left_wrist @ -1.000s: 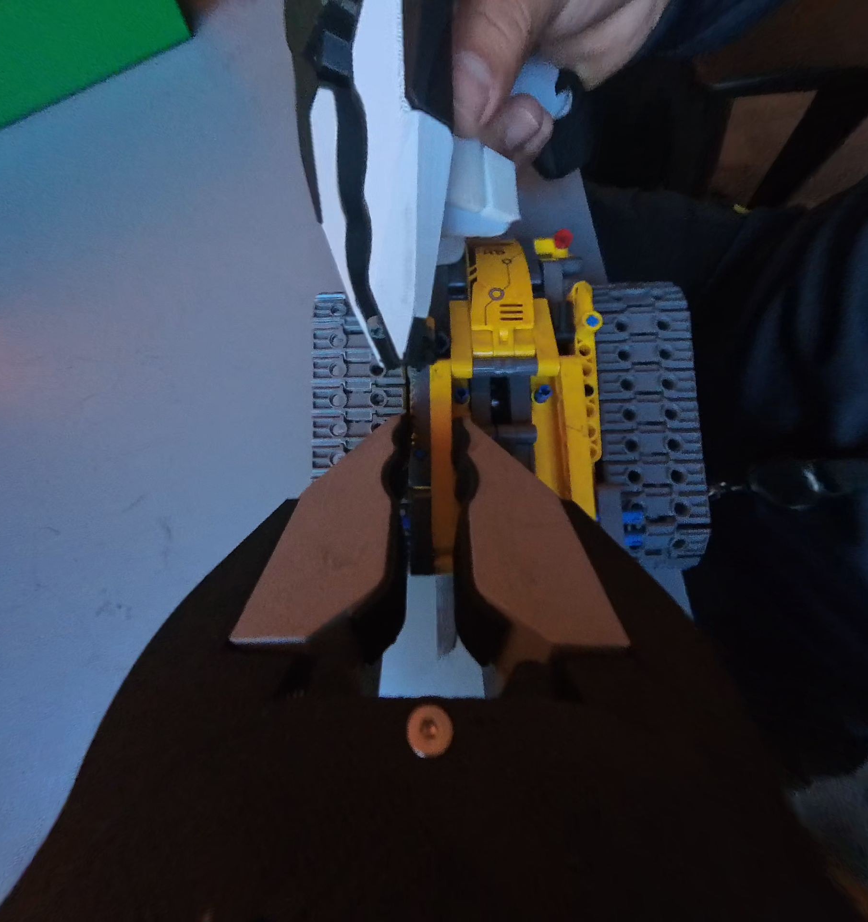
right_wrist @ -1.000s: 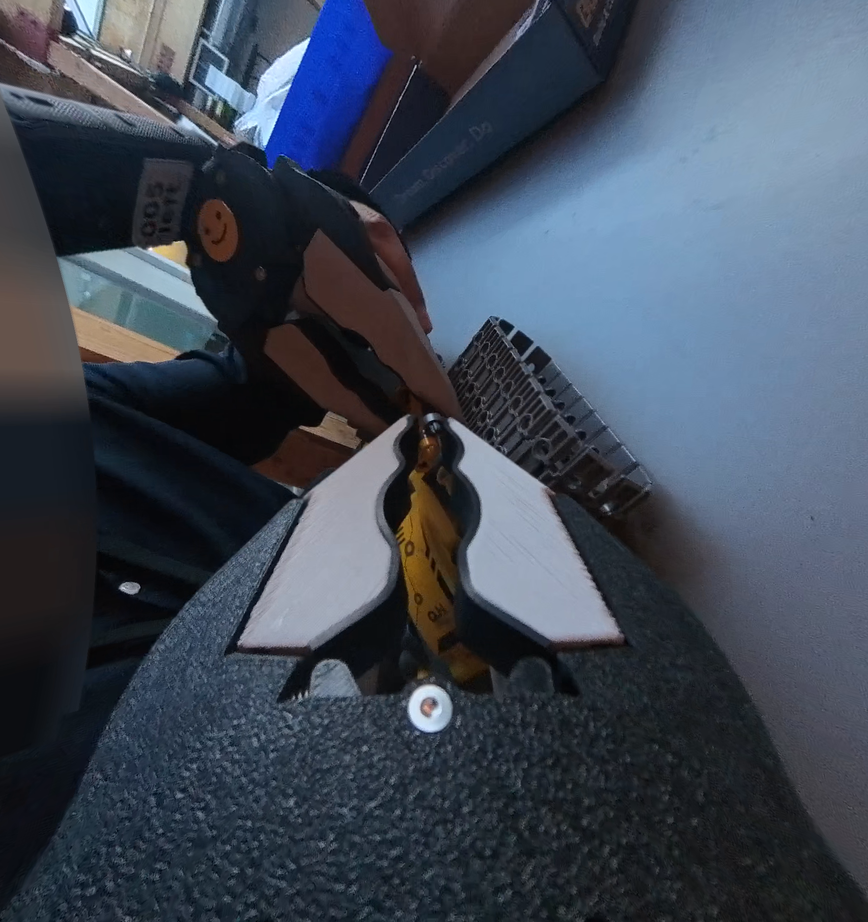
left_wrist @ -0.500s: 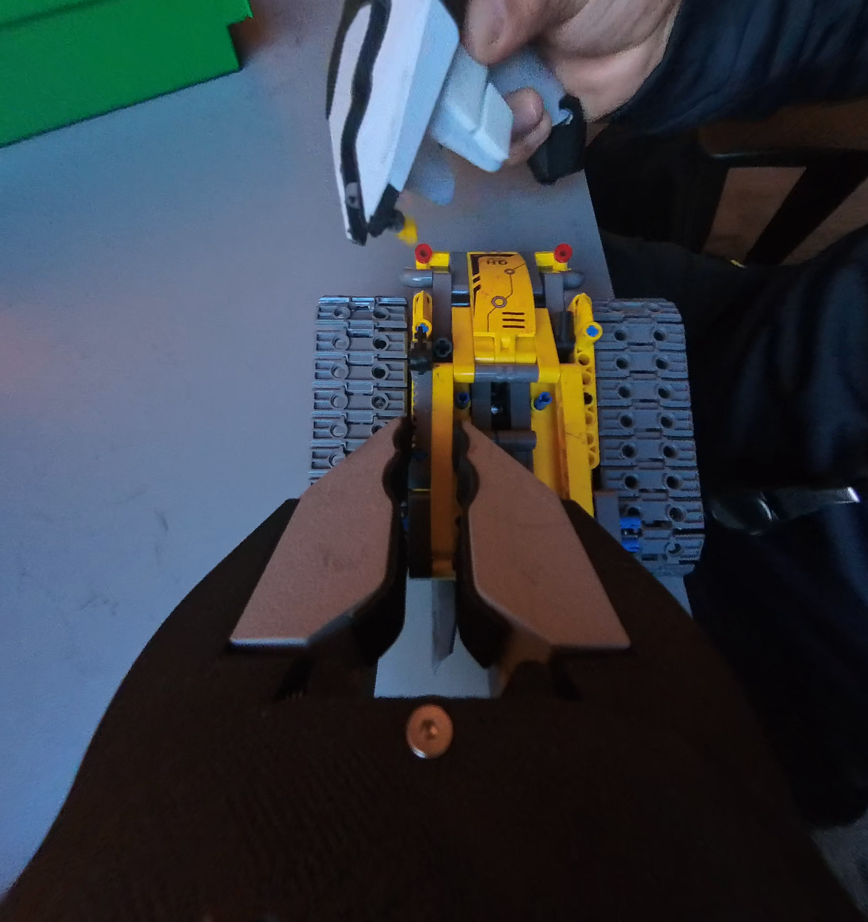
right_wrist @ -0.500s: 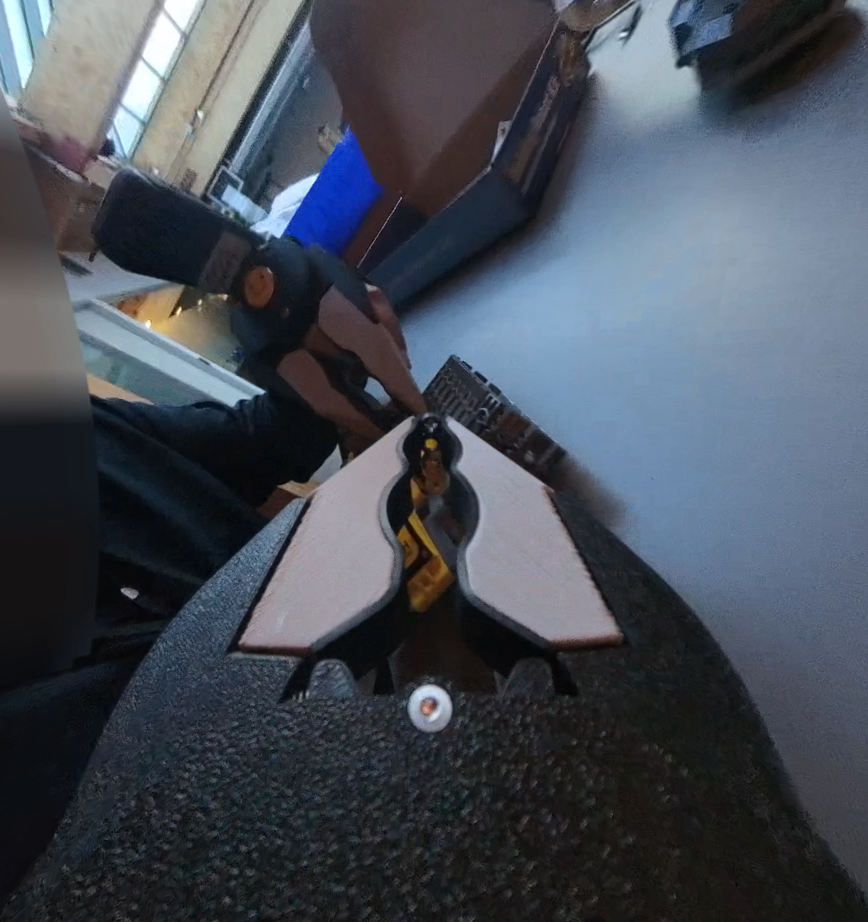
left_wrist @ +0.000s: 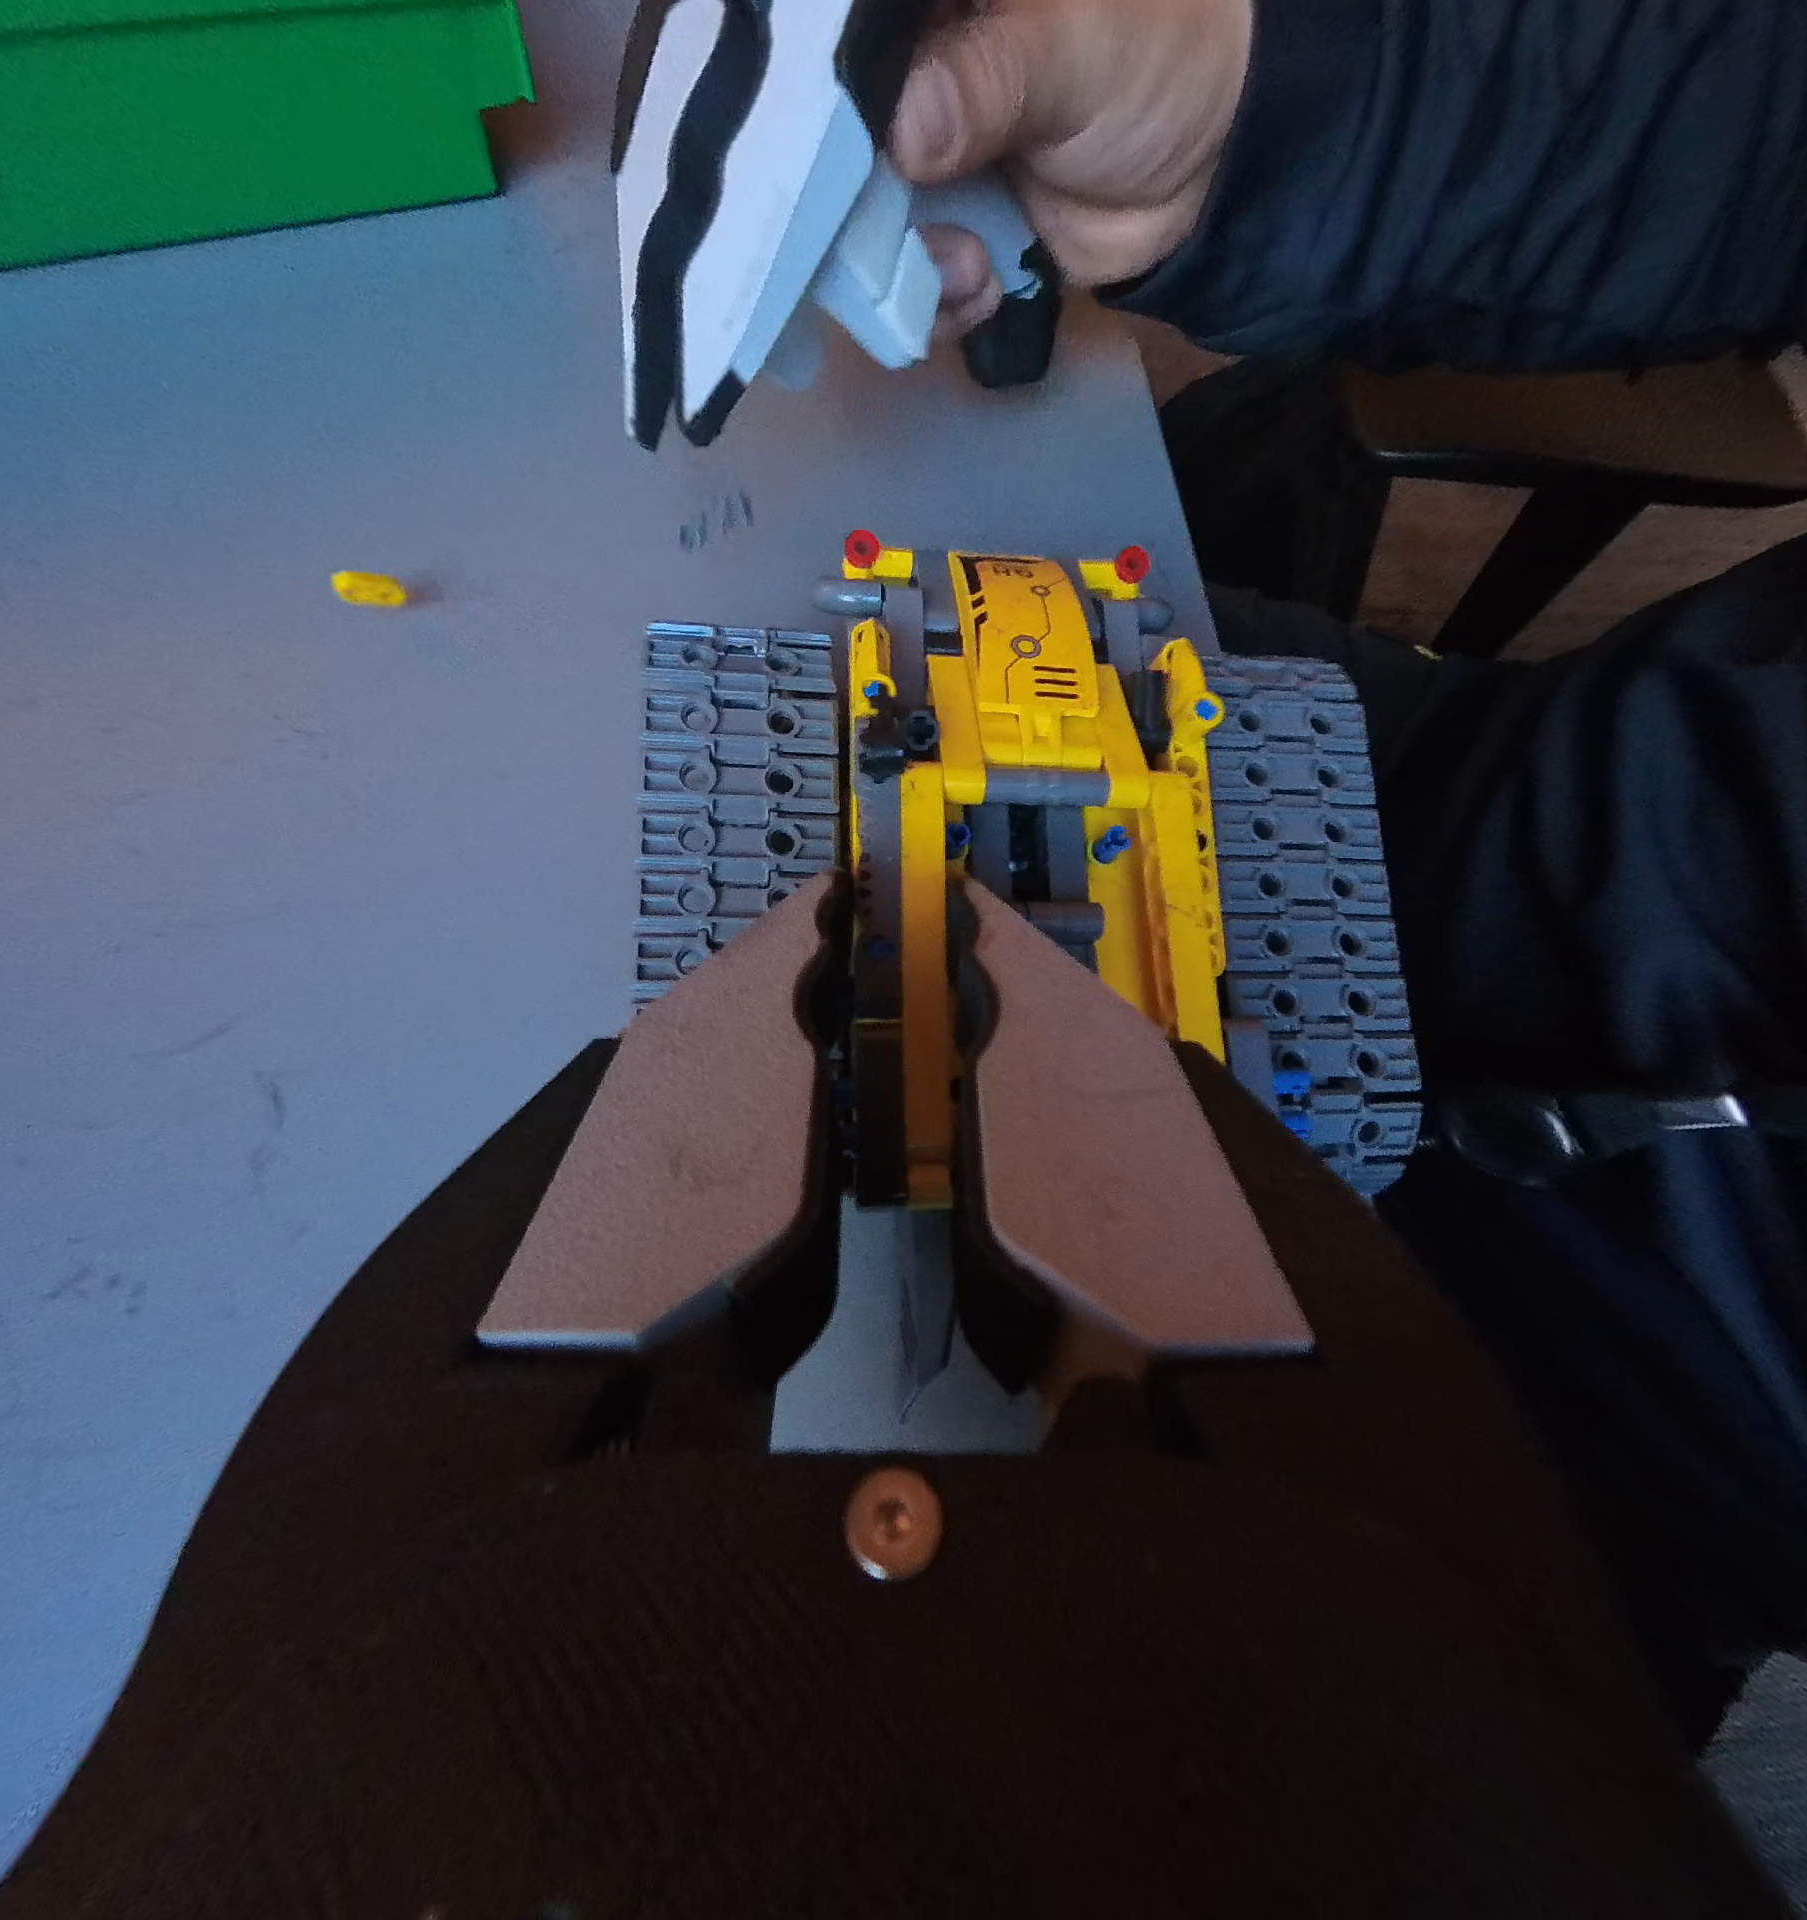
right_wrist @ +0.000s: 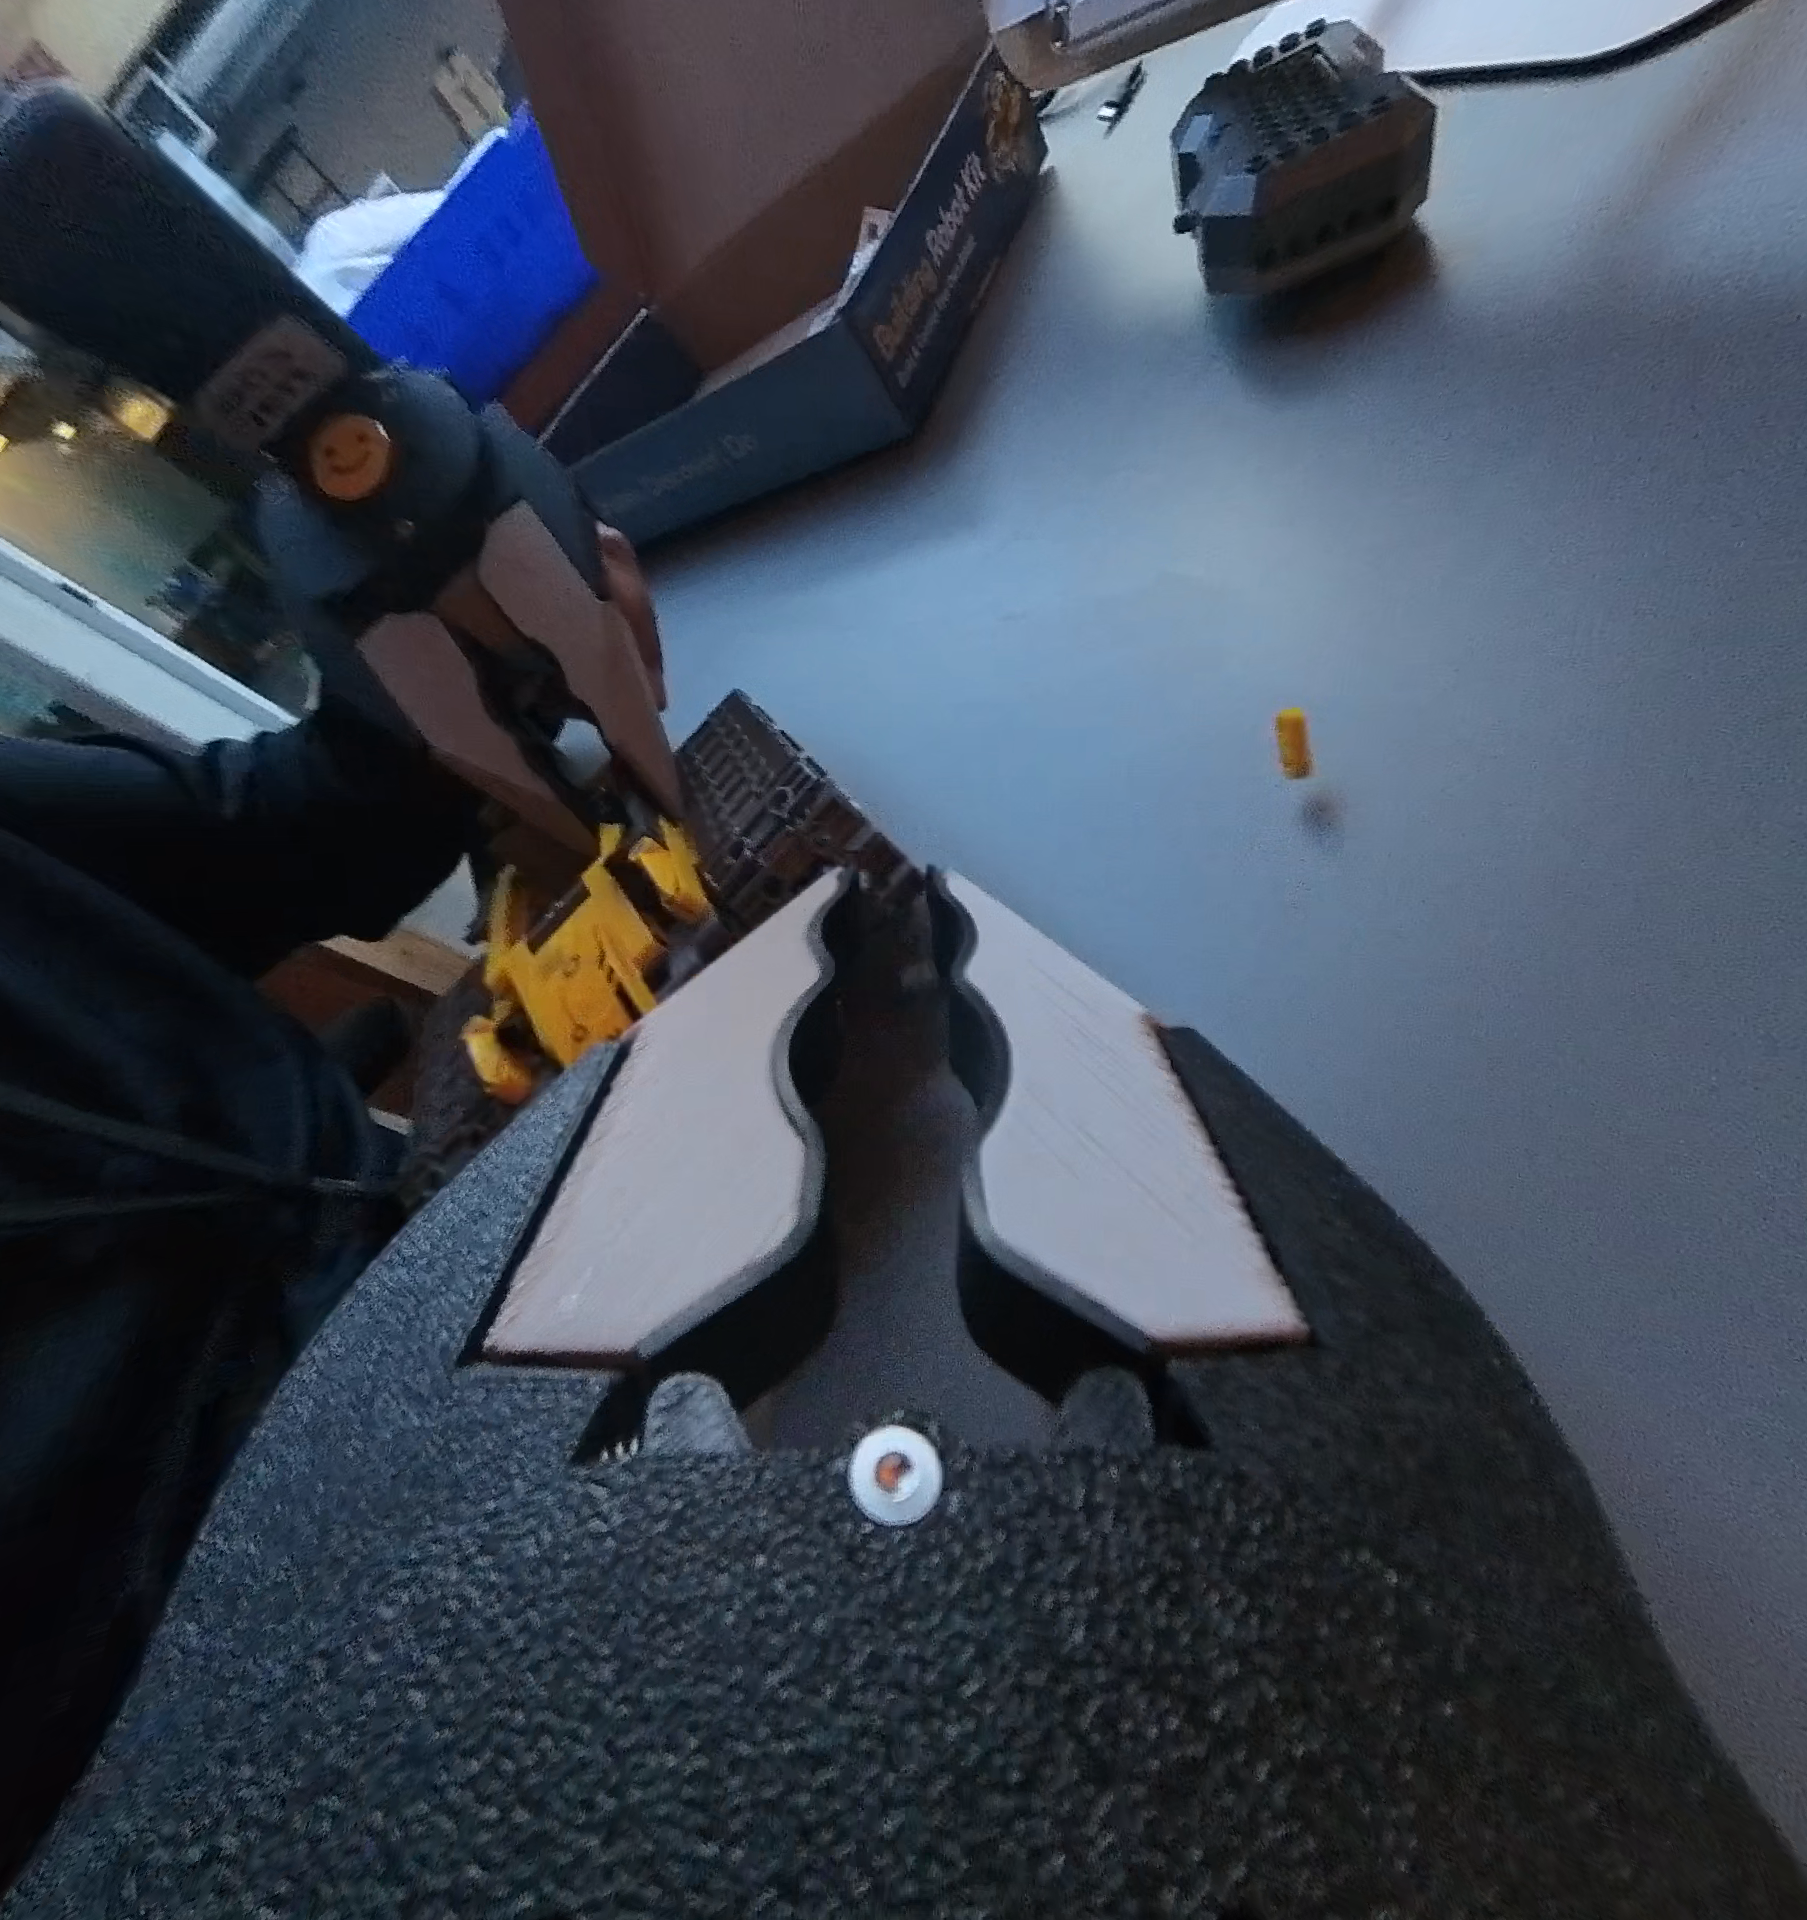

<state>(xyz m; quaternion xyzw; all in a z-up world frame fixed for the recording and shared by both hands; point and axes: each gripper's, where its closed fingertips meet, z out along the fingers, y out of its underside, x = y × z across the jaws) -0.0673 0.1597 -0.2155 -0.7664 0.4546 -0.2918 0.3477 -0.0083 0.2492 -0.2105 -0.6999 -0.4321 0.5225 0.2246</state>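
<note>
In the left wrist view we see, far left at the top, a green box (left_wrist: pixel 203 125) on the grey counter (left_wrist: pixel 255 935). Right of it a small yellow piece (left_wrist: pixel 369 588) lies alone on the bare counter, well apart from everything else. Next comes the right hand-held gripper (left_wrist: pixel 670 431), held above the counter by a hand (left_wrist: pixel 1044 135) in a dark sleeve; it hangs over the surface just beyond the far end of the bulldozer (left_wrist: pixel 1024 790), touching nothing.

The bulldozer, yellow with grey tracks, sits near the counter's right edge. Our left hand-held gripper (left_wrist: pixel 904 904) is closed on the yellow and grey beam along the model's left side, with the beam running back between the fingers (left_wrist: pixel 691 1143); the left track lies just outside the left finger, the cab and right track to the right.

In the right wrist view the left hand-held gripper (right_wrist: pixel 624 821) reaches down onto the bulldozer (right_wrist: pixel 577 966) at the left. Our right hand-held gripper (right_wrist: pixel 888 883) has its tips slightly apart and nothing between them, with the model's track just beyond. Right of it the yellow piece (right_wrist: pixel 1292 743) is blurred, with a small shadow beneath. Farther back are a dark box (right_wrist: pixel 826 364) and a dark brick block (right_wrist: pixel 1304 177).
</note>
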